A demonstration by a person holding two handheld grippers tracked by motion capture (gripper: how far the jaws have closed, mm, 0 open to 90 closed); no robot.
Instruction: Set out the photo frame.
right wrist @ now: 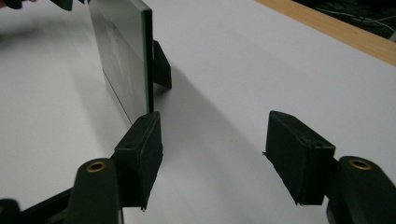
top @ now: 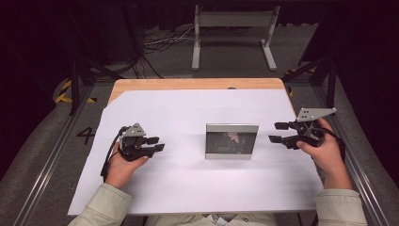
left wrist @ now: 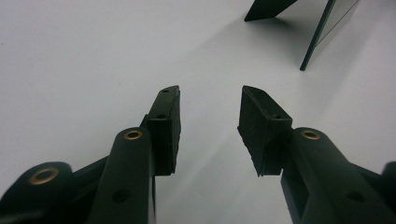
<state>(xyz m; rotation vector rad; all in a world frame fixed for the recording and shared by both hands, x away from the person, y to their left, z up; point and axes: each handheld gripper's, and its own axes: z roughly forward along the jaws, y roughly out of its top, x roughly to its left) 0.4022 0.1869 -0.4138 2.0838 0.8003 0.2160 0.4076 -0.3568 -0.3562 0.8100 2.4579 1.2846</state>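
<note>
Frame (top: 232, 141) is standing upright at the middle of the white surface (top: 188, 188) while both claws, left (top: 159, 143) and right (top: 275, 132), are waiting apart beside it, probably approaching to grasp its edges next.

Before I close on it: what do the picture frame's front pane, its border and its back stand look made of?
Picture frame, front pane: probably glass; glossy, reflective, with a greenish cut edge in the right gripper view. Border: silvery, matte, like brushed metal, though plastic is possible. Back stand: flat, matte black, likely card or plastic; I cannot tell which.
</note>
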